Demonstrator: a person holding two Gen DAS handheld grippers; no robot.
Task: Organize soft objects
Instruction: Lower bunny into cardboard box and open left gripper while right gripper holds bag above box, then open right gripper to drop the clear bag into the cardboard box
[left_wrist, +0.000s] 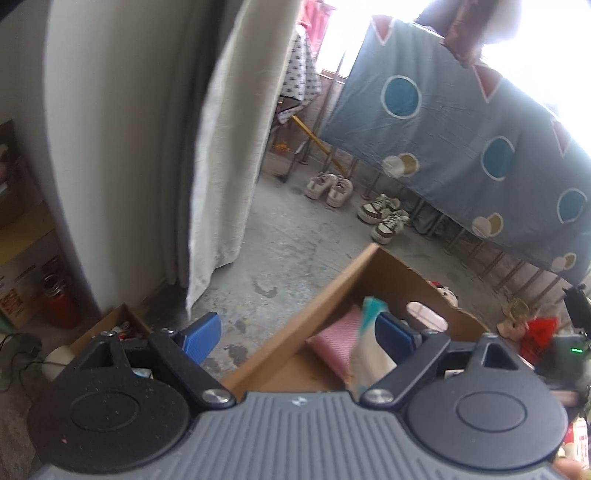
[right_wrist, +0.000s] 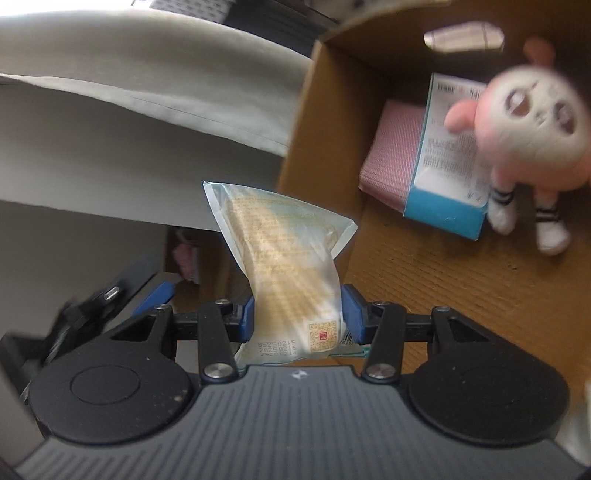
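A cardboard box is seen holding a pink cloth, a teal packet and a plush doll. A sealed pouch is clamped by the right gripper beside the box wall. The left gripper is spread wide, nothing held.

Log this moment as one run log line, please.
left hand-held gripper: open, empty | right hand-held gripper: shut on sealed packet | cardboard box: holds plush doll, pink cloth
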